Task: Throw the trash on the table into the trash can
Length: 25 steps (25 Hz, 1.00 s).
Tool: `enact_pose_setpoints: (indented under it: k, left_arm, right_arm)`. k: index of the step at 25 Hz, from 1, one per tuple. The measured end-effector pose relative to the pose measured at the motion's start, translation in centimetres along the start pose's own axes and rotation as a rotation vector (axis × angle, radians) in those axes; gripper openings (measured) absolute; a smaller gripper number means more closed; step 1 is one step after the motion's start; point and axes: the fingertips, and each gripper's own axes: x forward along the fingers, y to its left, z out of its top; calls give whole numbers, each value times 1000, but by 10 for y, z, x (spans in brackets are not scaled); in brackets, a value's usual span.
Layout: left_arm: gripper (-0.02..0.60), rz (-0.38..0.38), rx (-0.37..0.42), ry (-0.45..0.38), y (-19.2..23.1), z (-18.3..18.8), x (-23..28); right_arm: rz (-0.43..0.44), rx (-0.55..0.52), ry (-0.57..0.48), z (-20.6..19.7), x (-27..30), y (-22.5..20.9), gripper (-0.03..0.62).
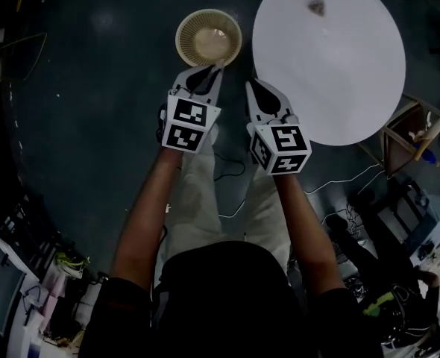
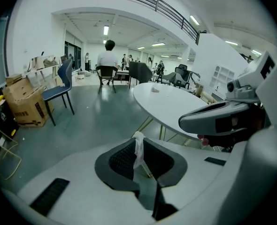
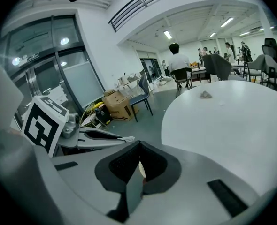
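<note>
In the head view a beige woven trash can (image 1: 209,38) stands on the dark floor left of the round white table (image 1: 354,88). A crumpled scrap of trash (image 1: 316,6) lies on the table's far part, also seen as the scrap (image 3: 205,94). My left gripper (image 1: 207,73) points at the can's near rim and is shut on a strip of white tissue (image 2: 138,142). My right gripper (image 1: 252,86) hangs beside it, by the table's left edge, jaws shut. A thin pale sliver (image 3: 141,168) shows between its pads; I cannot tell what it is.
Cardboard boxes (image 2: 23,104) and a blue chair (image 2: 61,86) stand on the floor at the left. A person (image 2: 108,57) sits at far desks. A wooden stool (image 1: 414,136) and cables (image 1: 339,181) lie right of the table.
</note>
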Motion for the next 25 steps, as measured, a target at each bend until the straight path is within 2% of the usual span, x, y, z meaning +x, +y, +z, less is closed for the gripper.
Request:
enact_pose_setpoints:
  k: [6,10,18,25]
  left_arm:
    - [58,19,-32,9,49,-29,22]
    - [58,20,-52,19,76,-52,46]
    - [58,0,-184,48,98,-113,105]
    - [58,-16,-164,90,120,-151,149]
  right_arm:
    - [22,-30,35,-19,56,24,18]
    - [15,-37,66,-37,91,23,18]
    - [-7,-14,128,-89,144,7,18]
    - [-52,-12,178,-122,186,-16,18]
